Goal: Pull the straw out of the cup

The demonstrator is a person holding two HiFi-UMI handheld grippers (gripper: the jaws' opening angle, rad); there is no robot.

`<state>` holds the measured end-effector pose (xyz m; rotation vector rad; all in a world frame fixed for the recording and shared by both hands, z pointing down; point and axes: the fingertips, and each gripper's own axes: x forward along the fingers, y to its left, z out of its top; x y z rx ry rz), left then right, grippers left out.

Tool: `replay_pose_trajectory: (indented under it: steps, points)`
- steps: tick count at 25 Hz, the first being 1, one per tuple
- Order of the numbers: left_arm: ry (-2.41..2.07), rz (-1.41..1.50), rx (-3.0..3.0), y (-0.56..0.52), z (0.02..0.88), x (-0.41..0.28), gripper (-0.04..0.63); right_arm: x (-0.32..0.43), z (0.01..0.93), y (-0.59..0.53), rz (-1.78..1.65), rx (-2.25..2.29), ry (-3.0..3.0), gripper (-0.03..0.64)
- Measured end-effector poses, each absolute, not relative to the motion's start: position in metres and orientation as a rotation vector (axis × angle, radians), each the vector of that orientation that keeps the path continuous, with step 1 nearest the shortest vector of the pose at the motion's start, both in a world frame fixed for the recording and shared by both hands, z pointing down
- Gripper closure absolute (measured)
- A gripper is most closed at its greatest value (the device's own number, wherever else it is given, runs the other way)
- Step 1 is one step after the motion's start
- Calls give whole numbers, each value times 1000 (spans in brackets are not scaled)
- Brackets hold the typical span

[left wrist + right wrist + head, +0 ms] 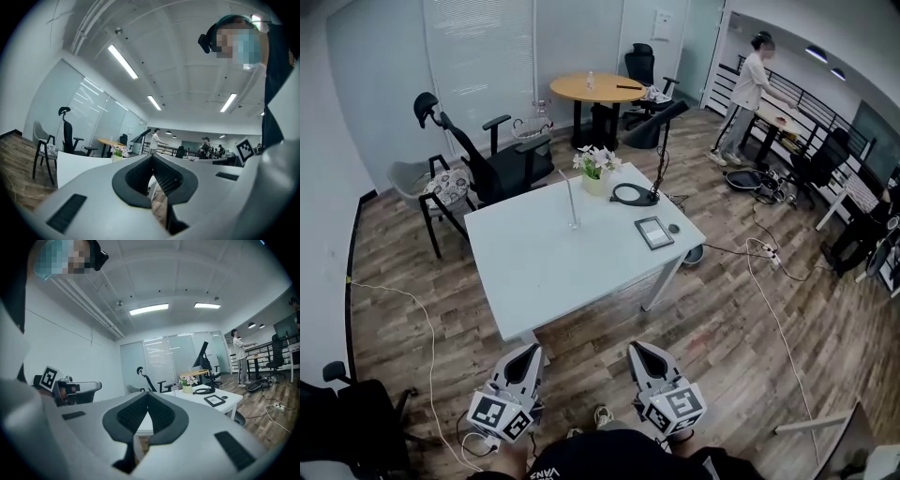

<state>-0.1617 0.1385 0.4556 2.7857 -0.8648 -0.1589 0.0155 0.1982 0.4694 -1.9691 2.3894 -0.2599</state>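
White tabletop first: the table [534,272] stands in the middle of the wood-floored room. Toward its far edge is the cup [573,223], so clear that from the head view I can barely trace its wall. The straw [568,192] is easier to see, a thin pale line rising out of it and leaning slightly. I cannot tell what the cup holds.

Behind it are a flower pot [595,180] and a black ring-based lamp [635,195], with a dark frame [654,232] lying flat to the right.

Both grippers are short of the table's near edge, well apart from the cup. The left gripper [526,354] has its jaws pressed tip to tip with nothing between them. The right gripper [641,352] is clenched the same way, also empty.

The hands holding them are cut off at the bottom of the head view, and only the marker cubes and grey bodies show.
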Motion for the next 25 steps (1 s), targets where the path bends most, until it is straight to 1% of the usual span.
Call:
replay_pose_trajectory:
  steps: [18,25]
  points:
    - [-994,-144,2762,87,465,-95,584,79,481,130,-264,-1830,2499,600]
    - [-1030,-118,2745,70,470,-86,584,92,488,107,-281,-1794,2522,600]
